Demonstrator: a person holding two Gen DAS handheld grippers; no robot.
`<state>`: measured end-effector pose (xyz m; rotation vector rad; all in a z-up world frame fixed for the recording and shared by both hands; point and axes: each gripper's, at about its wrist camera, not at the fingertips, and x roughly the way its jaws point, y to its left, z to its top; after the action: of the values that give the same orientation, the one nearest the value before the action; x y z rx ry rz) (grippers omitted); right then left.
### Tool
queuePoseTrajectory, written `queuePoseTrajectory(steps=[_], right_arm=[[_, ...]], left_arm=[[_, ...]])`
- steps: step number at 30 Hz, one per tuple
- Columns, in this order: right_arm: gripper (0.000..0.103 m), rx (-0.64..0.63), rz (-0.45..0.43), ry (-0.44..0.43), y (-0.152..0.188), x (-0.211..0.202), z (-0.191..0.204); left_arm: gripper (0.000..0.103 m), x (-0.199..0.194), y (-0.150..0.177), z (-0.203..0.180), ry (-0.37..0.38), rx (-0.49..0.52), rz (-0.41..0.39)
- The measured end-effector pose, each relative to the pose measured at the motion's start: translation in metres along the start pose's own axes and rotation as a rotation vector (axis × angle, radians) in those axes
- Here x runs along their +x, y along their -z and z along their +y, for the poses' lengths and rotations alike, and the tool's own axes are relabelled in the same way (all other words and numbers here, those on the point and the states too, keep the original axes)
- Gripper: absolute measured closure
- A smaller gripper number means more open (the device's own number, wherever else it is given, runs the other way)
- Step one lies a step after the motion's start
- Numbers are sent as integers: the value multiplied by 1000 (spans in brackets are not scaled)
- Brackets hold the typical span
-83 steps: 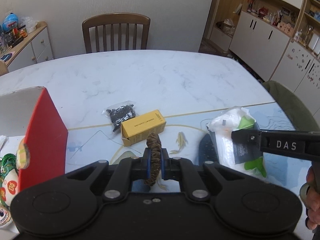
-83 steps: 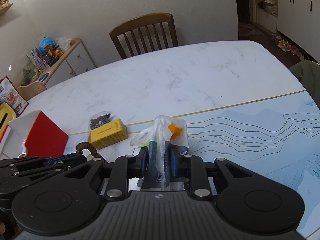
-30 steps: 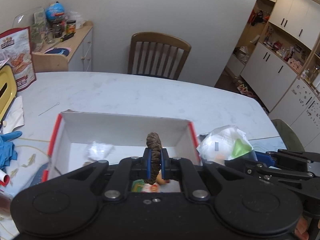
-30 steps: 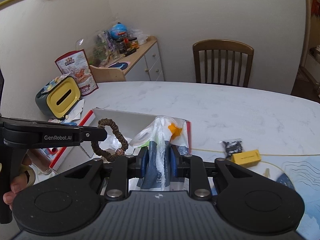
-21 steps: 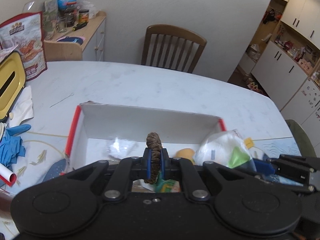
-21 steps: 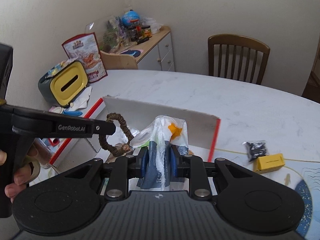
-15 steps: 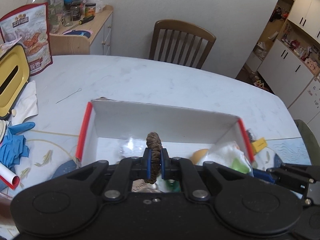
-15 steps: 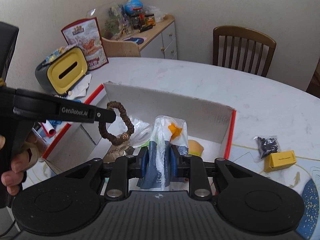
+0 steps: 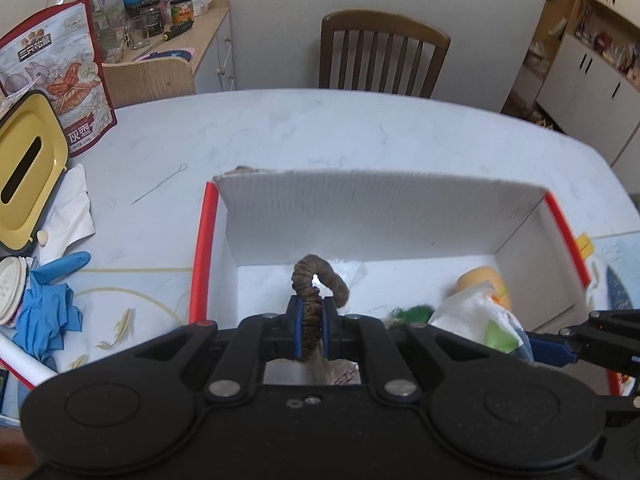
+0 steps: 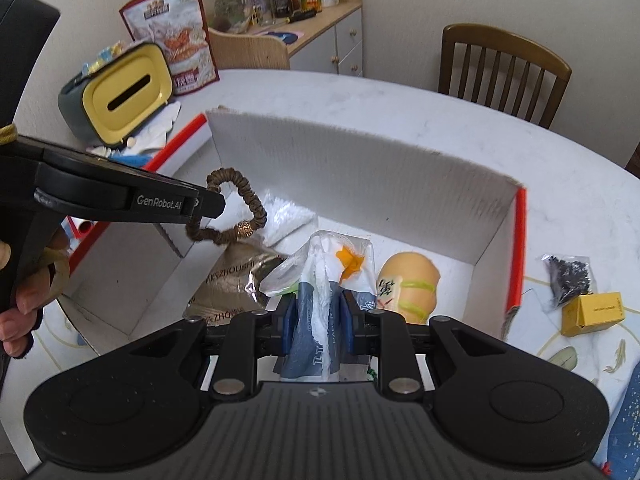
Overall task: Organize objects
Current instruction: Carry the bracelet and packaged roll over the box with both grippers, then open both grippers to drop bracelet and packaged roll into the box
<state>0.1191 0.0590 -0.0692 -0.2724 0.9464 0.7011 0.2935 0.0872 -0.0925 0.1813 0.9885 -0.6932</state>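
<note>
My left gripper is shut on a brown hair scrunchie and holds it above the inside of the white cardboard box with red edges. From the right wrist view the scrunchie hangs as a loop from the left gripper over the box's left half. My right gripper is shut on a clear plastic bag with white, blue and orange contents, held over the box's middle. In the left wrist view that bag and the right gripper are at the lower right, inside the box.
Inside the box lie a gold foil packet, a small white bag and a tan round toy. A yellow box and a bag of black bits lie right of it. A yellow-topped tissue holder, blue gloves and a snack bag sit left.
Both grippers have carried their loads from the open table to above the box, then lower into it. The scrunchie loop now tilts to the right. Both stay shut.
</note>
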Motion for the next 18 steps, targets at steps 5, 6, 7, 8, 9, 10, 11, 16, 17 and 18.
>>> queuePoseTrajectory(steps=[5, 6, 7, 8, 9, 10, 11, 16, 17, 18], right_arm=[[80, -8, 21, 4, 4, 7, 4], [80, -8, 21, 6, 4, 8, 4], [80, -5, 21, 6, 4, 8, 4], [80, -3, 21, 5, 3, 8, 4], [80, -1, 19, 6, 3, 8, 4], [80, 2, 16, 6, 3, 7, 3], [80, 4, 16, 0, 4, 7, 3], [79, 3, 18, -11, 5, 3, 1], [78, 5, 17, -13, 6, 2, 1], [76, 6, 16, -14, 7, 0, 0]], left_arm=[[96, 9, 4, 0, -5, 26, 44], [96, 11, 5, 0, -7, 32, 52], [95, 12, 6, -1, -9, 38, 58], [95, 12, 6, -1, -10, 42, 63], [95, 13, 7, -1, -9, 44, 67], [93, 13, 7, -1, -6, 46, 72], [89, 14, 7, -2, -1, 48, 79], [82, 16, 11, -5, 6, 63, 107], [80, 16, 12, -6, 9, 63, 110], [79, 15, 12, -6, 12, 62, 111]])
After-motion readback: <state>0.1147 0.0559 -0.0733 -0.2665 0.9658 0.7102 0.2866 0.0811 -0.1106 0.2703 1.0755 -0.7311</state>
